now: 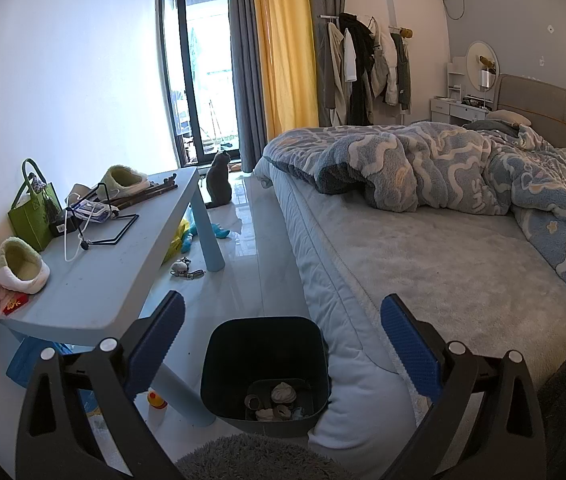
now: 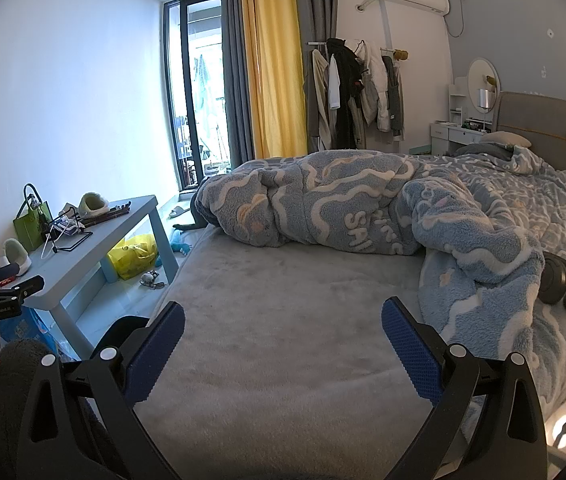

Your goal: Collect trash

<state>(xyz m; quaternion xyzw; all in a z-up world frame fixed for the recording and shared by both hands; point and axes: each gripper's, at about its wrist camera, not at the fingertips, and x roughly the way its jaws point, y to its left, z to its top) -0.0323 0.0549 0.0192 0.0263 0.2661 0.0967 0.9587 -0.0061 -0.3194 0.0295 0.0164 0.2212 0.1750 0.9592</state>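
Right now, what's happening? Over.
Left tool open, right tool open, both empty. Dark square plastic bin holds crumpled scraps. Grey cat sits far off.

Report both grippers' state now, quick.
Left gripper: open, holding nothing, above the dark bin.
Right gripper: open, holding nothing, over the bed's bare grey sheet.

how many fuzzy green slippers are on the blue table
2: one slipper at the near end of the blue table, the other slipper at the far end, beyond the green bag.
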